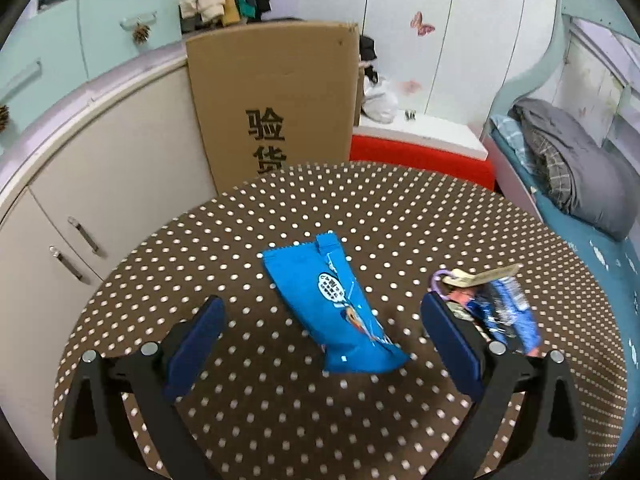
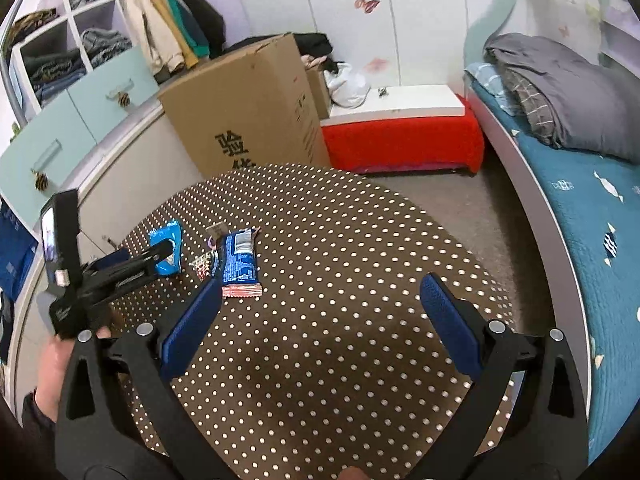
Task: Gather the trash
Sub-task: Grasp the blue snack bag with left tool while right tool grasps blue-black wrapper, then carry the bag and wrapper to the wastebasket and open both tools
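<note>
So there's 1 round table (image 2: 360,264) with a brown polka-dot cloth and a small pile of trash on it. I count 2 big wrappers for sure: 1 bright blue packet (image 1: 332,300) and 1 darker blue wrapper (image 2: 239,260) with a red-and-white striped end. Between them sit a few smaller scraps (image 2: 203,266), maybe 2 or 3, too crumpled to count properly, plus 1 tan tag (image 1: 480,276) on top. The left gripper (image 1: 320,340) is spread wide and holding nothing, hovering over the table; the bright blue packet lies right between its 2 fingers, a bit closer to the right one, not touching either as far as I can see. The darker wrapper and scraps sit just outside its right finger, partly hidden behind it. The right gripper (image 2: 320,320) is also wide open and empty, with only bare cloth between its fingers; the darker wrapper is just ahead of its left fingertip, and the rest of the trash is further off to its left. 1 hand (image 2: 52,364) shows at the left edge of the right wrist view.
</note>
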The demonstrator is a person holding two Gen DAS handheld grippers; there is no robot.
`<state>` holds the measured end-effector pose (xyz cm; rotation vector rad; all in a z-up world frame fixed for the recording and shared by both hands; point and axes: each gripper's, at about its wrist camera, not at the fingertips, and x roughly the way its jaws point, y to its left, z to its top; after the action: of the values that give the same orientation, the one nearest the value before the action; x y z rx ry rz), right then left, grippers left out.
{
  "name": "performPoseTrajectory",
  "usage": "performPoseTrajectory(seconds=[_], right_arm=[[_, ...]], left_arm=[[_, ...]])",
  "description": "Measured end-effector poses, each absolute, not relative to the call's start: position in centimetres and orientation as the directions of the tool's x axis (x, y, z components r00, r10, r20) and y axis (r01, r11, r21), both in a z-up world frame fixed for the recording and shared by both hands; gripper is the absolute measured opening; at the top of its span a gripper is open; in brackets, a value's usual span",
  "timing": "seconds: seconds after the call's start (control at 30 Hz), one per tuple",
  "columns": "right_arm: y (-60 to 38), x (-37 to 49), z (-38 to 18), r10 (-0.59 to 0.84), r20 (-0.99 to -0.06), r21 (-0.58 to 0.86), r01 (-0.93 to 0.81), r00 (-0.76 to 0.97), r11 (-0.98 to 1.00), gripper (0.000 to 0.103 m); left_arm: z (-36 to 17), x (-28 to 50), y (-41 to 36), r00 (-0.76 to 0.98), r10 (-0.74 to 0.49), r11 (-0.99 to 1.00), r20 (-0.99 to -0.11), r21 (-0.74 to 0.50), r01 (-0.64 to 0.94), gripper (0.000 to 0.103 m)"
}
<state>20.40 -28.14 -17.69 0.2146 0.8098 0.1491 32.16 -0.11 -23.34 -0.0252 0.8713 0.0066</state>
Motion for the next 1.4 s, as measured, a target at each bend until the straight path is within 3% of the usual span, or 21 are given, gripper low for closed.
performPoseTrajectory(seconds=[0.07, 0.1, 0.13, 0.23, 0.33, 0.43, 0.6, 0.7, 1.4], right_arm=[[-27.5, 21.3, -18.4, 0.223, -0.711, 0.241, -0.067, 0.667, 0.968, 0.097], [-27.2, 21.6, -18.6, 0.225, -0.714, 0.24, -0.071, 0.662, 0.968, 0.097], [-26.9, 22.2, -18.9, 0.23, -0.718, 0.238, -0.078, 0.657, 0.968, 0.097], [-25.3, 24.1, -20.0, 0.244, -0.734, 0.227, -0.109, 0.634, 0.968, 0.097], [-23.1, 25.9, -21.3, 0.278, -0.748, 0.226, -0.162, 0.603, 0.96, 0.095], [-21.3, 27.3, -22.6, 0.288, -0.763, 0.215, -0.192, 0.579, 0.957, 0.072], [-19.1, 28.4, -23.5, 0.306, -0.769, 0.208, -0.233, 0.562, 0.95, 0.061], [-17.8, 28.2, -23.5, 0.293, -0.776, 0.161, -0.273, 0.559, 0.948, 0.038], [-29.2, 15.3, -20.0, 0.296, -0.7, 0.291, -0.12, 0.65, 0.949, 0.035]], left_arm=[[-24.0, 32.8, -0.4, 0.63, -0.021, 1.0, -0.777, -0.025, 0.003, 0.079], [-24.3, 33.1, -0.4, 0.615, -0.032, 0.999, -0.788, -0.031, 0.012, 0.055], [-24.4, 33.0, -0.6, 0.621, -0.017, 1.0, -0.783, -0.008, 0.017, 0.044], [-24.5, 32.7, -0.8, 0.619, -0.069, 0.997, -0.782, -0.035, 0.067, 0.027], [-24.5, 31.8, -0.3, 0.619, -0.103, 0.994, -0.778, -0.062, 0.088, 0.021], [-24.4, 30.5, 0.7, 0.622, -0.121, 0.993, -0.773, -0.09, 0.082, 0.019], [-24.4, 28.8, 1.9, 0.626, -0.128, 0.992, -0.77, -0.105, 0.074, 0.018], [-24.4, 27.8, 2.1, 0.625, -0.137, 0.991, -0.768, -0.111, 0.081, 0.018], [-22.2, 19.5, -0.5, 0.625, -0.291, 0.955, -0.724, -0.177, 0.239, 0.01]])
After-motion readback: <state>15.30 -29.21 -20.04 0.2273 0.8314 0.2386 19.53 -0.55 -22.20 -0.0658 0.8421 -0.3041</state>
